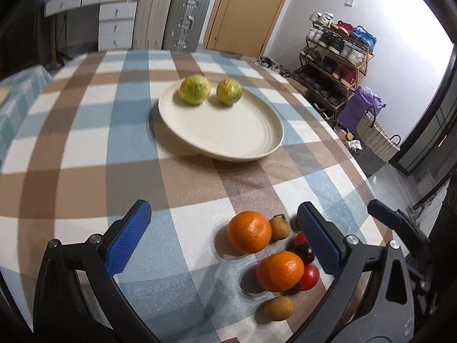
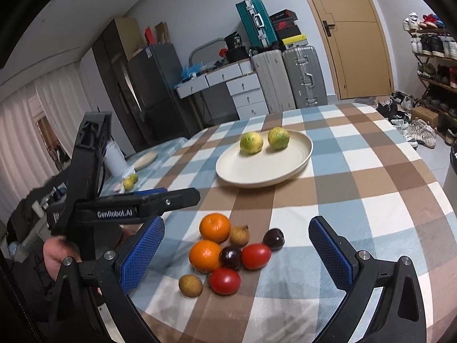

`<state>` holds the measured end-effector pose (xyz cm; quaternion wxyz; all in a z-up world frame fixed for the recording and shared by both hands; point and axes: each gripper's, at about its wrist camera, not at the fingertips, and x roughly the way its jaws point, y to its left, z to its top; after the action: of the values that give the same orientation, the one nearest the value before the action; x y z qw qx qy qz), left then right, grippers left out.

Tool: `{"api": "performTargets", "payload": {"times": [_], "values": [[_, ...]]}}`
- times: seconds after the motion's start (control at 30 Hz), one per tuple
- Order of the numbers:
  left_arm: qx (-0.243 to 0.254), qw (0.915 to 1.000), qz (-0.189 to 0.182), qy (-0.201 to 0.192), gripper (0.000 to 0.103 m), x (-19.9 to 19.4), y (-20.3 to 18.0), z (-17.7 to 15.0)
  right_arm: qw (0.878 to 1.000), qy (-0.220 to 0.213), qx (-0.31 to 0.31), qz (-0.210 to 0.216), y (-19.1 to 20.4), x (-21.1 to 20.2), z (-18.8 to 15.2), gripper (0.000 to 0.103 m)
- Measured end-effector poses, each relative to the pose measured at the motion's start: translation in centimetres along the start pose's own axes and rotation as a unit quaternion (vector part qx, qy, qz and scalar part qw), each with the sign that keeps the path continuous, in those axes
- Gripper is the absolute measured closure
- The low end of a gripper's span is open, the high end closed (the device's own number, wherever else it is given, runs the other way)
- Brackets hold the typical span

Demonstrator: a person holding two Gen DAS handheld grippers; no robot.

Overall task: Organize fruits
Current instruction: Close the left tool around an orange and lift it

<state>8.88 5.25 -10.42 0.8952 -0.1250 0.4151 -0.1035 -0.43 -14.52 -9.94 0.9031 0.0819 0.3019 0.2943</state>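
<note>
Clearly the fruit pile point(image 2: 225, 254) sits lower centre, between the spread right claw point(image 2: 237, 253) fingers (left claw point(image 1: 224, 233) likewise spread, offset leftward).

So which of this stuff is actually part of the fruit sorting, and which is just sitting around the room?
Part of the job:
cream plate
two yellow-green citrus fruits on it
two oranges
two red tomatoes
two dark plums
two small brown fruits

Just lying about:
suitcases
shoe rack
wicker basket
</note>
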Motion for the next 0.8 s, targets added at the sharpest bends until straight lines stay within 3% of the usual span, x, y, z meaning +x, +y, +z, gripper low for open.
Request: {"api": "performTargets", "payload": {"times": [0.33,0.53,0.6,0.67,0.8], "values": [[-0.029,0.9969,-0.060,0.041,0.002,3.4,1.7,-0.2,0.999,0.016,-0.003,0.035,-0.3,1.3,-0.8,0.000],[-0.024,0.9943,-0.086,0.058,0.028,4.7,1.5,-0.2,0.999,0.016,0.002,0.046,-0.7,1.7,-0.6,0.000],[-0.020,0.9937,-0.090,0.064,0.045,5.0,1.3,-0.3,0.999,0.017,0.004,0.051,-0.7,1.7,-0.6,0.000],[-0.017,0.9924,-0.100,0.070,0.055,5.2,1.1,-0.5,0.998,0.019,0.004,0.054,-0.8,1.9,-0.6,0.000],[-0.011,0.9915,-0.110,0.067,0.068,5.2,0.7,-0.5,0.998,0.023,0.003,0.057,-0.7,2.2,-0.6,0.000]]}}
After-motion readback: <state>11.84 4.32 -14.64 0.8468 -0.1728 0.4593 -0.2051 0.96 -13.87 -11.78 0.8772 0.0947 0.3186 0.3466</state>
